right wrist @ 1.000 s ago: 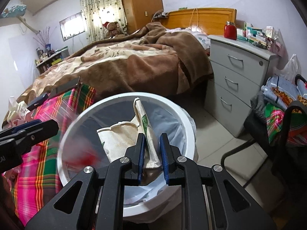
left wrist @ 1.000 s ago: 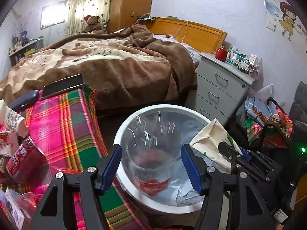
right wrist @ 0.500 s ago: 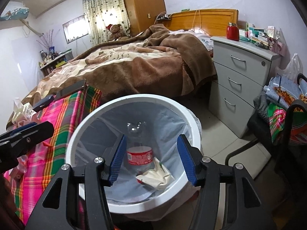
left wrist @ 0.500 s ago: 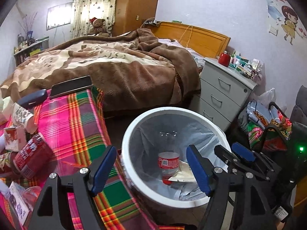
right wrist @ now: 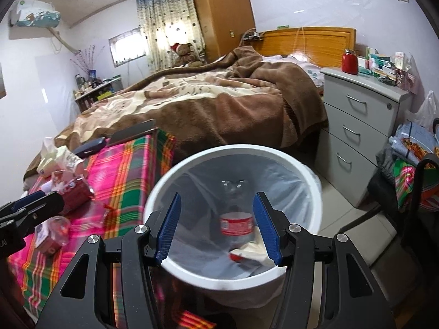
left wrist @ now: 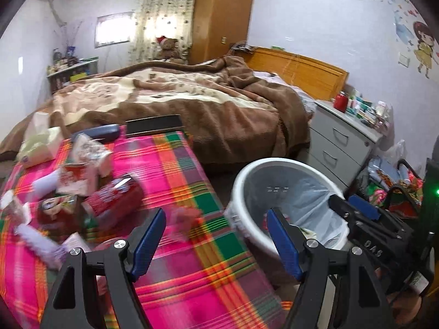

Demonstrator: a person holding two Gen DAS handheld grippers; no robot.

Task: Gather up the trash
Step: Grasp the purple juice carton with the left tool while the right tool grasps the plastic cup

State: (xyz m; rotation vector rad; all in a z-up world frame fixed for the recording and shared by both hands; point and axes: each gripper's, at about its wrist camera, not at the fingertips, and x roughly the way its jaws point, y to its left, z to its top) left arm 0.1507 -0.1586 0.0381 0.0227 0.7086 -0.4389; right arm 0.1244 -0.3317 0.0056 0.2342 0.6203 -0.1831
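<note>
A second ago the left tongs [left wrist: 216, 242] grip a clear plastic bottle with a red label [right wrist: 236, 226] above the round white waste bin with a pale liner [right wrist: 310, 172], and the right tongs [right wrist: 219, 226] pinch a crumpled cream paper wrapper [right wrist: 256, 249]. Now both pieces lie at the bottom of that bin, the bottle upright and the wrapper just beside it. Both pairs of tongs have just been opening, and their blue jaws now stand wide apart with nothing between them. The left tongs now sit over the edge of the desk under its pink, green and orange plaid cloth [left wrist: 197, 279], the bin off to their right.
</note>
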